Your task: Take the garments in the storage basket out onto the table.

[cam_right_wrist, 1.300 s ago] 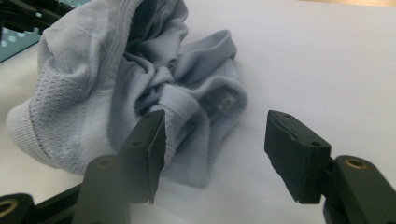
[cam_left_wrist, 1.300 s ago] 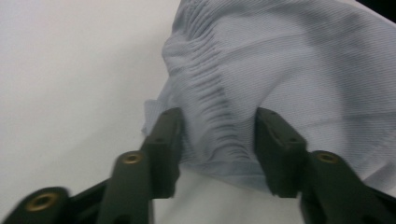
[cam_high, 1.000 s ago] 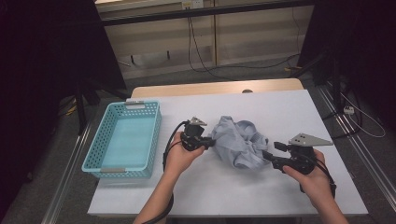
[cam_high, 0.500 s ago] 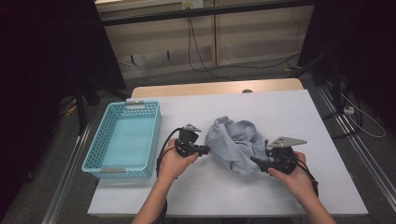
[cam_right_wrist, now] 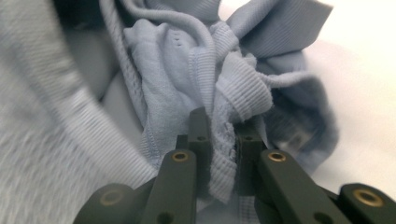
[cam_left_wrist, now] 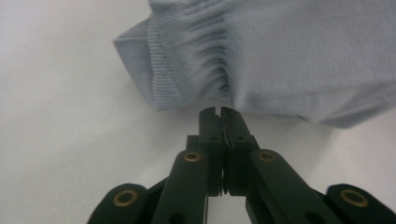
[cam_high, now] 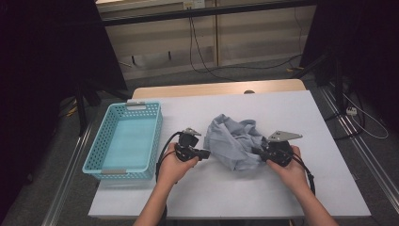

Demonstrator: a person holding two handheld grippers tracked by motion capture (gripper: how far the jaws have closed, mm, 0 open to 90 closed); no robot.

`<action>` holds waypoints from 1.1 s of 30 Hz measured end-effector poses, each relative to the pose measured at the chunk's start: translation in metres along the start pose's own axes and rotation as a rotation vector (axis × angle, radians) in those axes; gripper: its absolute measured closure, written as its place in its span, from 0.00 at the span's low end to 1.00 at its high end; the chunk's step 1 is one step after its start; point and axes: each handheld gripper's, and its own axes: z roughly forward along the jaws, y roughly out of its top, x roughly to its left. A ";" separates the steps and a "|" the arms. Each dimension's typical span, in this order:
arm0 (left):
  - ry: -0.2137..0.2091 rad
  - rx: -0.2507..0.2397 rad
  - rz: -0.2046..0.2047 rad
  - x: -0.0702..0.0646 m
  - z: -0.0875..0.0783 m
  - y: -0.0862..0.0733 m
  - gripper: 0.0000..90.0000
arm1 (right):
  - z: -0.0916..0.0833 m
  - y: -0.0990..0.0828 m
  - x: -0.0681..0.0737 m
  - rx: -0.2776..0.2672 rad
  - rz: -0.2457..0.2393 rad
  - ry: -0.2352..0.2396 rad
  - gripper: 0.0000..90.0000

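a crumpled pale blue-grey garment (cam_high: pixel 235 143) lies bunched near the middle of the white worktop (cam_high: pixel 329 188), in the high view. the left gripper (cam_high: pixel 203 154) sits at the garment's 9 o'clock side, held in the person's left hand (cam_high: pixel 175 165). in the left gripper view its jaws are pressed together, tips right at the ribbed hem of the cloth (cam_left_wrist: pixel 261 56), which puckers just above them; whether a thin fold is pinched there i cannot tell. the right gripper (cam_high: pixel 258 152) is at the garment's 4 o'clock edge, in the right hand (cam_high: pixel 291 170). its jaws have just been closing, and the right gripper view shows a ribbed seam of the fabric (cam_right_wrist: pixel 224 140) clamped between them. a turquoise basket (cam_high: pixel 106 162) stands well apart at 9 o'clock, near the worktop's edge.
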 end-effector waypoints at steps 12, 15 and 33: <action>0.020 -0.029 -0.005 0.004 -0.002 0.001 1.00 | 0.003 0.006 -0.010 -0.026 0.024 -0.034 0.64; 0.026 -0.025 -0.001 0.005 -0.006 0.001 0.98 | -0.008 0.005 -0.010 -0.036 0.057 -0.052 0.48; 0.048 -0.060 0.006 0.006 -0.013 0.008 0.86 | -0.038 0.004 0.007 -0.060 0.102 0.038 0.39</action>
